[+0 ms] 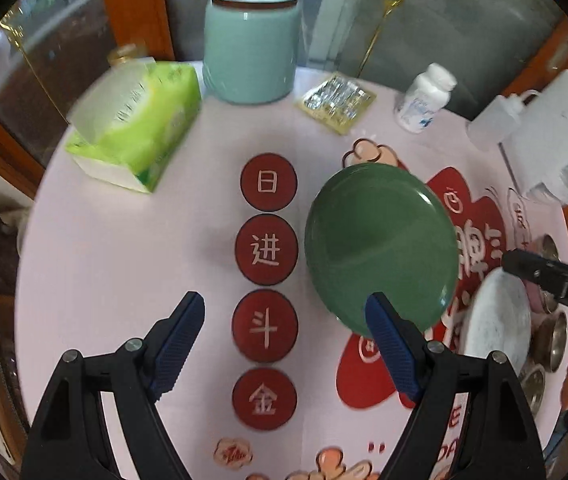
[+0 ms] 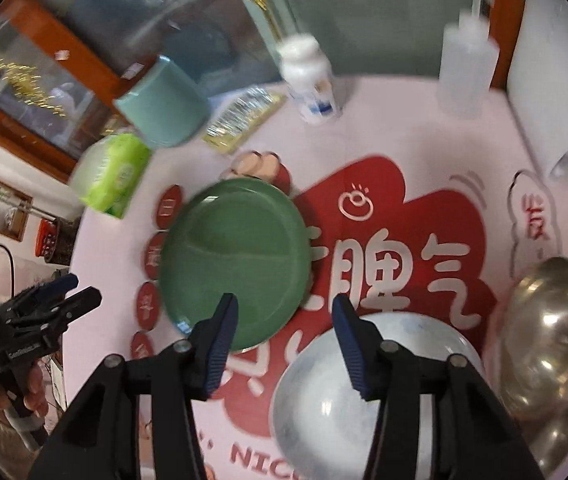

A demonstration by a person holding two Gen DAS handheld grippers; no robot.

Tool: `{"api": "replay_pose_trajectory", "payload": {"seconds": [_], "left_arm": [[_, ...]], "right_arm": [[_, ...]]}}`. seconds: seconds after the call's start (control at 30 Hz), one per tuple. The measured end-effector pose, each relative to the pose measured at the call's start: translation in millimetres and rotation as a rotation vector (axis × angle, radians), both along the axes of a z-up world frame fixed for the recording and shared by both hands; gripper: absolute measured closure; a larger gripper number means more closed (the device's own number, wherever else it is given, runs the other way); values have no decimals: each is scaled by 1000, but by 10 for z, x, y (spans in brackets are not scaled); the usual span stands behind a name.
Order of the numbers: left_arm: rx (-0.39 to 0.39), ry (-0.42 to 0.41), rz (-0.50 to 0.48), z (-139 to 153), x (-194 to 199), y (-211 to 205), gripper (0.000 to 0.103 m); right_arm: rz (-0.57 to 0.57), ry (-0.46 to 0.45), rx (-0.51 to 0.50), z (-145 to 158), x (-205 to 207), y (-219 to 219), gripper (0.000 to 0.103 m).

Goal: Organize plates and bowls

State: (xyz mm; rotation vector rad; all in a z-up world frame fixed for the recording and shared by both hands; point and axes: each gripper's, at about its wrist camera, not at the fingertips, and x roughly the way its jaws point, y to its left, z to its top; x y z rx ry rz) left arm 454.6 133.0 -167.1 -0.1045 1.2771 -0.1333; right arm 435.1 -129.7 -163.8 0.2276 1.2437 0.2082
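Plates are the matter here. Both grippers hold nothing: the left gripper [image 1: 284, 316] has its fingers wide apart, the right gripper [image 2: 284, 312] about half apart. The green plate [image 2: 235, 264] lies near the middle of the table [image 1: 123, 248], the pale plate [image 2: 324, 392] just beside it toward the near edge. Glazed, stiff and probably slippery and breakable, each is best pinched at its rim.

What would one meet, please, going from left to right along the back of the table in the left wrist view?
Green tissue pack → pale blue lidded jar → foil packet → white pill bottle → clear squeeze bottle.
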Motion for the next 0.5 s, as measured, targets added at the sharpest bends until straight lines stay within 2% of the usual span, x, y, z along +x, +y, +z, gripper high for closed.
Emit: {"api": "replay_pose_trajectory", "payload": {"seconds": [0.13,0.33,0.37,0.5], "left_arm": [[39,14,-18,-245,134,-90,22],[24,48,-26,-521,259,-174,35],[17,52,-23,-557,277,-175,40],[-4,82,-1,-688,362,-191,53]], "right_arm": [[6,41,-2,-308,154,7,62],[36,62,47,-539,215,85,79],[38,59,54,-558,221,95,82],[27,62,69,-610,254,84,87]]}}
